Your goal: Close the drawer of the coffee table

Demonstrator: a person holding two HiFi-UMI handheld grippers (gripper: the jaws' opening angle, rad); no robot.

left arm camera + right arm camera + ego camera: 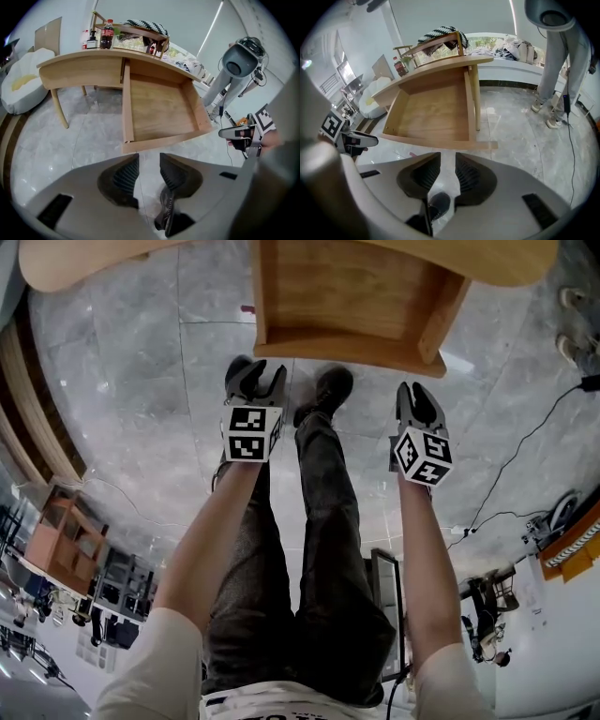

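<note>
The coffee table's wooden drawer (356,296) stands pulled far out from under the curved tabletop (75,263), and nothing lies in it. Its front panel (347,345) faces me. My left gripper (255,371) hovers just short of that panel, toward its left end, jaws open with only floor between them. My right gripper (417,395) hovers near the panel's right corner, also open and holding nothing. In the left gripper view the drawer (159,108) lies ahead of the left gripper (149,161). In the right gripper view the drawer (431,110) sits just beyond the right gripper (447,159).
My own shoes (333,385) stand on the grey marble floor under the grippers. Bottles (107,33) and a wooden rack sit on the tabletop. A white beanbag (18,79) lies left of the table. Another person's legs (555,61) and a cable (571,140) are to the right.
</note>
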